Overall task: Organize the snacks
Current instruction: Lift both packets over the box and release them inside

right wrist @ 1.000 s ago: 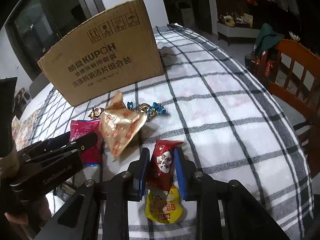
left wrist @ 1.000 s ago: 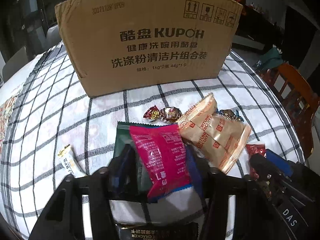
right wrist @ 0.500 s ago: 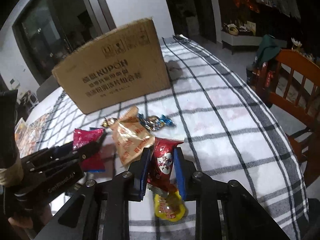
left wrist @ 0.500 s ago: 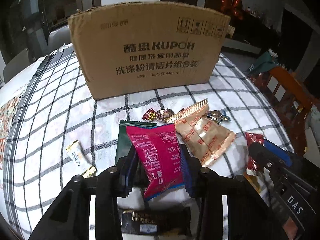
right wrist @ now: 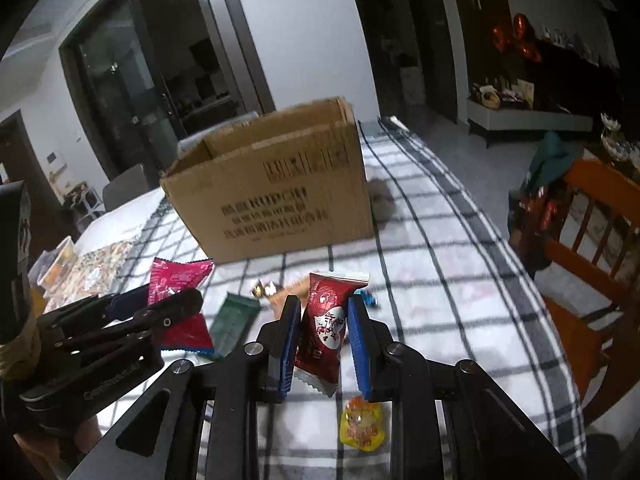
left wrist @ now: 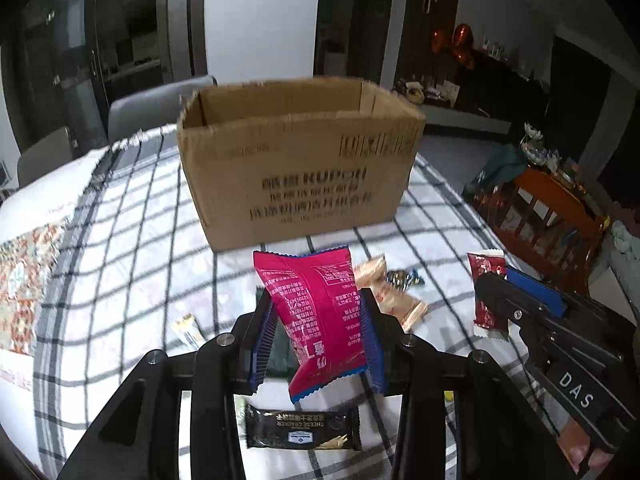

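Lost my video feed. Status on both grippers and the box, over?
Left gripper shut on pink packet. Right gripper shut on red packet. Both lifted off table. Cardboard box ahead, open-topped, path clear.

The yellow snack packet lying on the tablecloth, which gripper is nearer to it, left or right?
Right. The right gripper, shut on the dark red packet, hangs just above the yellow packet. The left gripper, holding the pink packet, is farther off to the side.

A checked tablecloth (left wrist: 120,240), a wooden chair (right wrist: 592,240) (orange-brown) beside it, grey chairs (left wrist: 156,104) behind.
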### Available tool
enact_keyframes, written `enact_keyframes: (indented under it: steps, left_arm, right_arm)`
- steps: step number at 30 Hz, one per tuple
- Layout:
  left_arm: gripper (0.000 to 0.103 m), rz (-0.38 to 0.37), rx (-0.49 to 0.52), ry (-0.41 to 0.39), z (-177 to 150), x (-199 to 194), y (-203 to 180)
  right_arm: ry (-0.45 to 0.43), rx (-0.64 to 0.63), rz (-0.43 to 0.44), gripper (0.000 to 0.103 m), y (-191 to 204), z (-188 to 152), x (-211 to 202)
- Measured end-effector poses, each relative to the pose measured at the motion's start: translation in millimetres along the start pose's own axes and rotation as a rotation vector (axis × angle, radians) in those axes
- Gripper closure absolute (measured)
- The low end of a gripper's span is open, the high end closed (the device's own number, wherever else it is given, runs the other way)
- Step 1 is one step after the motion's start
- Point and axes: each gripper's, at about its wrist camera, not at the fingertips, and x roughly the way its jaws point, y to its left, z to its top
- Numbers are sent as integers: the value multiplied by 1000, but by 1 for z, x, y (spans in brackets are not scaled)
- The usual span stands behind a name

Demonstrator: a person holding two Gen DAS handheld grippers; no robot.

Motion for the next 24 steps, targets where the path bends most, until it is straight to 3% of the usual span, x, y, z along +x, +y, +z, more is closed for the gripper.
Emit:
enact_keyframes:
  steps: [11,24]
  left_arm:
    - [64,21,24,-83,46,-28,10]
    - [64,32,68,-116,105,-22,26]
  right_arm:
    - [-70,-71,55,78,15,57,-12]
    - [-91,-120,113,78,33,118,13]
